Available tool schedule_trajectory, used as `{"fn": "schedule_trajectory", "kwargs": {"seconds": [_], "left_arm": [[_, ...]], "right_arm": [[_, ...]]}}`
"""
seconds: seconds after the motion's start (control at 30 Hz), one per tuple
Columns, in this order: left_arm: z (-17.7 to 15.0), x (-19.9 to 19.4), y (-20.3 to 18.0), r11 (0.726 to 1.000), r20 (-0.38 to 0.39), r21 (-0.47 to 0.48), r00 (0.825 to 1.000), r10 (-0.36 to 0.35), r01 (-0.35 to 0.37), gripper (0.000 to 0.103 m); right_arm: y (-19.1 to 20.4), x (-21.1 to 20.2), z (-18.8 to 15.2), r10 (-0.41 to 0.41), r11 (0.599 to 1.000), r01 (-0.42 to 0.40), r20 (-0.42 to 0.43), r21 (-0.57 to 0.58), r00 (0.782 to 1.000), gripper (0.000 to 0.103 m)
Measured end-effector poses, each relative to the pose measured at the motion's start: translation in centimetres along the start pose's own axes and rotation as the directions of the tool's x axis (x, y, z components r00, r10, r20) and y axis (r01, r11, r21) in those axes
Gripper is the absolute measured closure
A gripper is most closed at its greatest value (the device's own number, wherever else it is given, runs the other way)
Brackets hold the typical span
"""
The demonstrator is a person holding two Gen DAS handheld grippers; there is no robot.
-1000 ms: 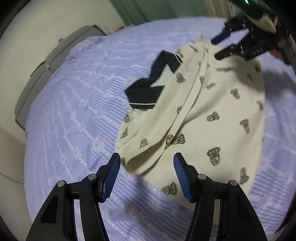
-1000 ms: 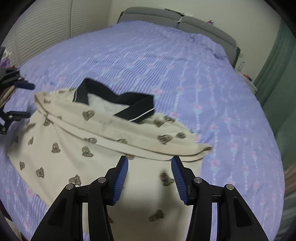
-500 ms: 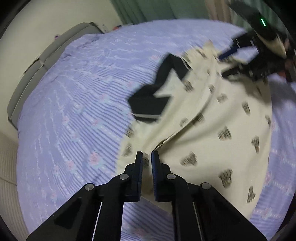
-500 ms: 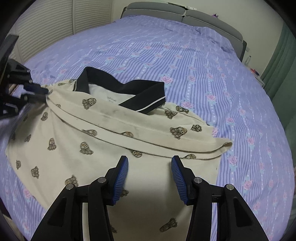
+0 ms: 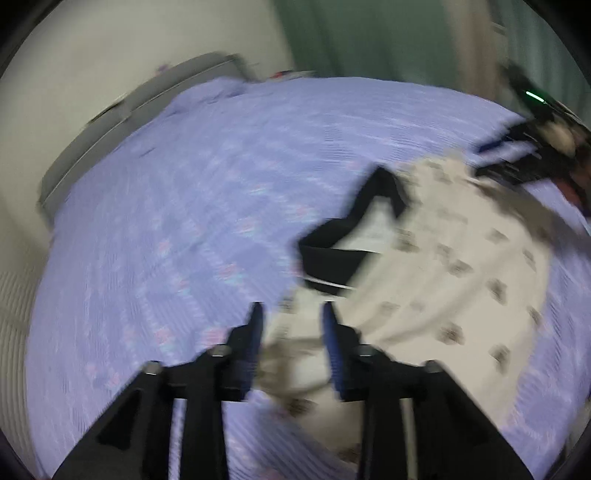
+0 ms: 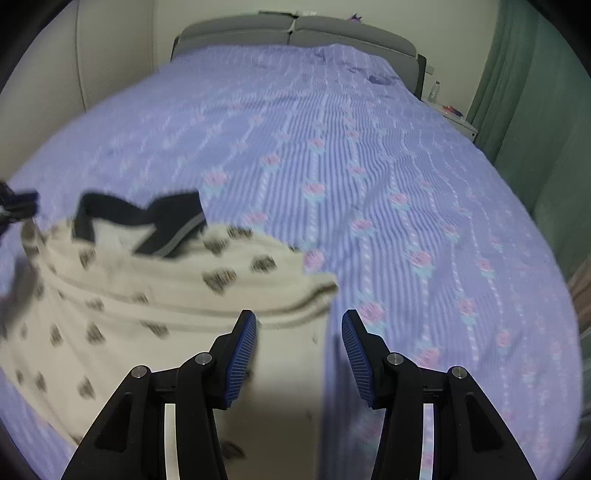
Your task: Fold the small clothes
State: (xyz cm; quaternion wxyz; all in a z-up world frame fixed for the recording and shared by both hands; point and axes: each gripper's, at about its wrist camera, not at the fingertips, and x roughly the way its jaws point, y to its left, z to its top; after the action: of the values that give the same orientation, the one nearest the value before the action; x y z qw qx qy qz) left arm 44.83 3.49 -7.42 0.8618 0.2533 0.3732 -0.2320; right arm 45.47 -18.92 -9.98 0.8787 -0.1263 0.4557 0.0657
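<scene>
A small cream polo shirt (image 5: 461, 280) with dark printed figures and a black collar (image 5: 343, 247) lies on the bed, its shoulder part folded over. It also shows in the right wrist view (image 6: 122, 295), collar (image 6: 147, 225) at the far side. My left gripper (image 5: 291, 314) is open, jaws either side of the shirt's sleeve end, nothing held. My right gripper (image 6: 299, 321) is open over the opposite sleeve end. Each gripper appears at the other view's edge (image 5: 517, 155) (image 6: 14, 206). The left view is motion-blurred.
The bed carries a purple striped cover with pink flowers (image 6: 369, 184). A grey headboard (image 6: 295, 33) stands at the far end. Green curtains (image 6: 535, 92) hang on the right, with a nightstand (image 6: 450, 118) beside the bed.
My left gripper shut on the sleeve half a second ago and has now opened, the view swinging up. My right gripper stayed open and shifted right toward the sleeve end.
</scene>
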Motion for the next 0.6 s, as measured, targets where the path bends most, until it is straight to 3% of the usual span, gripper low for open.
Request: {"fn": "schedule_trajectory", "kwargs": {"seconds": [0.07, 0.17, 0.43, 0.6], "left_arm": [[-0.3, 0.0, -1.6, 0.996, -0.018, 0.06, 0.998, -0.068, 0.069, 0.062], [-0.4, 1.3, -2.7, 0.989, -0.06, 0.093, 0.992, -0.109, 0.114, 0.062], [-0.8, 4.0, -3.8, 0.98, -0.129, 0.151, 0.986, -0.107, 0.126, 0.058], [-0.5, 4.4, -3.3, 0.983, -0.125, 0.153, 0.989, -0.084, 0.103, 0.056]], "right_arm": [[0.2, 0.1, -0.5, 0.012, 0.999, -0.013, -0.013, -0.035, 1.0, 0.054], [0.7, 0.9, -0.9, 0.02, 0.997, -0.024, -0.048, -0.073, 0.999, 0.054], [3.1, 1.3, -0.9, 0.006, 0.973, -0.014, -0.036, -0.23, 0.999, 0.054], [2.6, 1.7, -0.5, 0.006, 0.976, -0.014, -0.039, -0.217, 0.999, 0.054]]}}
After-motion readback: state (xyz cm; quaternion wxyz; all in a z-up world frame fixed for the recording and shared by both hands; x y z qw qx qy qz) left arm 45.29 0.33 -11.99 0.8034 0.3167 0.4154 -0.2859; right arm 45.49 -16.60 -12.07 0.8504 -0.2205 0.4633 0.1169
